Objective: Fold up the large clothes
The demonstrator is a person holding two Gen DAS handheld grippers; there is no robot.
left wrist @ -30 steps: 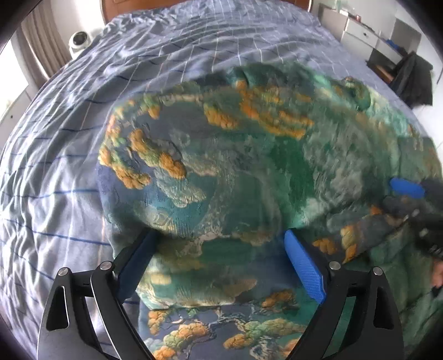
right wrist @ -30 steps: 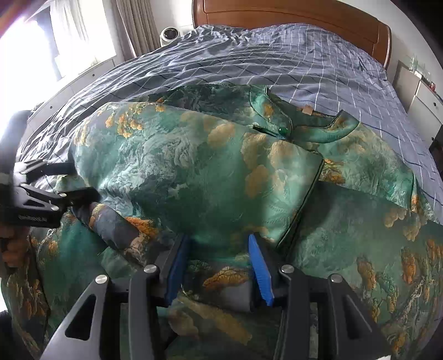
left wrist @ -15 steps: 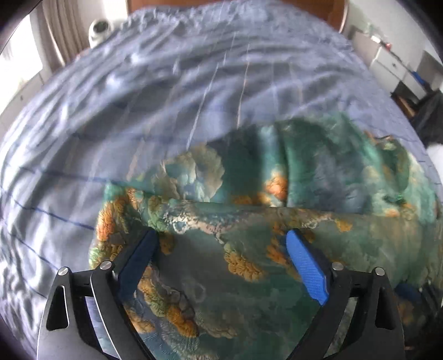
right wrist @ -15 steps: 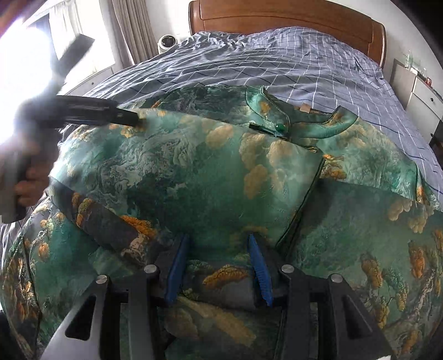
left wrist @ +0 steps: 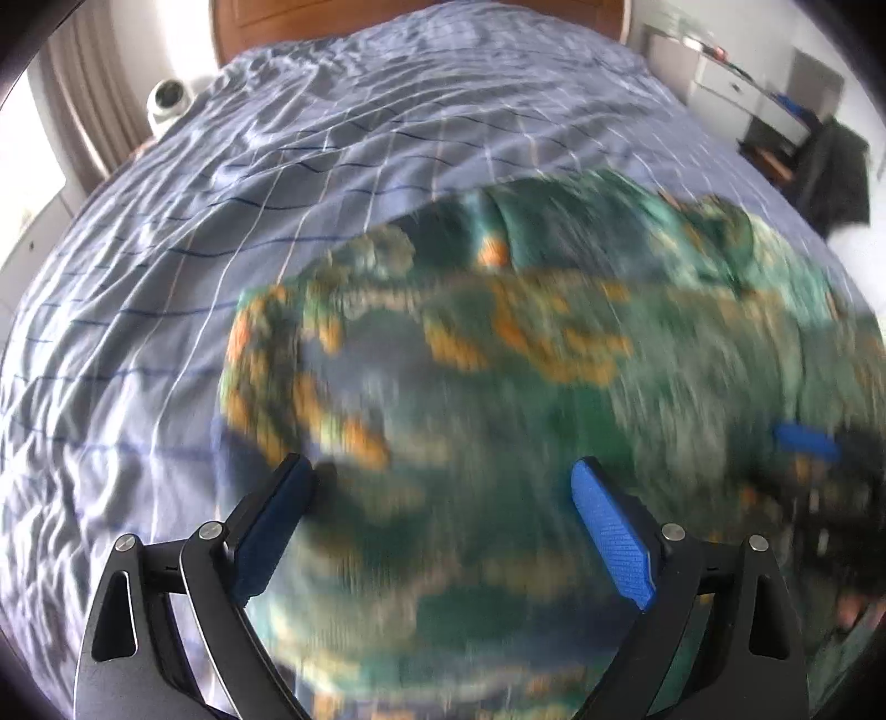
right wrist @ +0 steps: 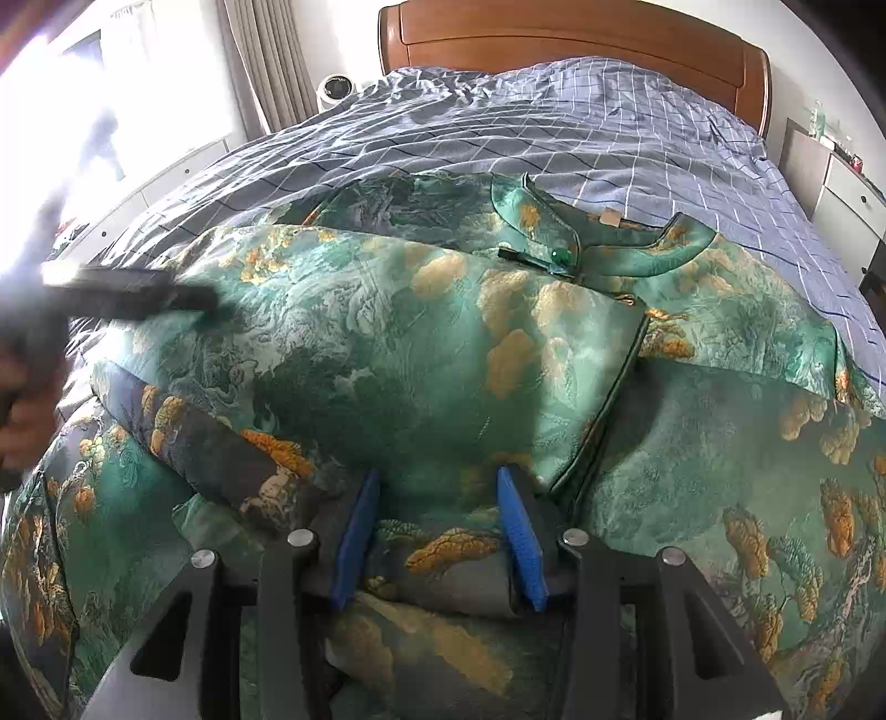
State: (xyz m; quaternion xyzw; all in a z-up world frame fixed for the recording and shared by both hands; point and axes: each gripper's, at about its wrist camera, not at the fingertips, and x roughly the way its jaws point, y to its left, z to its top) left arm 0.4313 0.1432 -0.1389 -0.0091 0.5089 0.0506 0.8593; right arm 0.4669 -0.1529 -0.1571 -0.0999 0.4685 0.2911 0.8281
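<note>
A large green brocade garment (right wrist: 443, 354) with orange and gold clouds lies on the bed, its left panel folded over the middle and its collar (right wrist: 609, 243) at the far side. My right gripper (right wrist: 438, 476) sits at the near edge, its blue pads pressed on a bunched fold of the cloth. In the left wrist view, which is blurred by motion, my left gripper (left wrist: 443, 471) hovers over the garment (left wrist: 498, 387) with its jaws wide apart and nothing pinched. From the right wrist view the left gripper (right wrist: 138, 288) is a dark blur at the garment's left edge, held by a hand (right wrist: 22, 399).
The bed carries a blue checked cover (right wrist: 554, 127) and ends at a wooden headboard (right wrist: 581, 44). A small white camera (right wrist: 335, 88) sits by the curtain at far left. White drawers (right wrist: 841, 194) stand to the right; a dark garment (left wrist: 830, 171) hangs there.
The left gripper swung up toward the far side of the garment, then came back down over its left part, staying open. The right gripper kept its hold and did not move.
</note>
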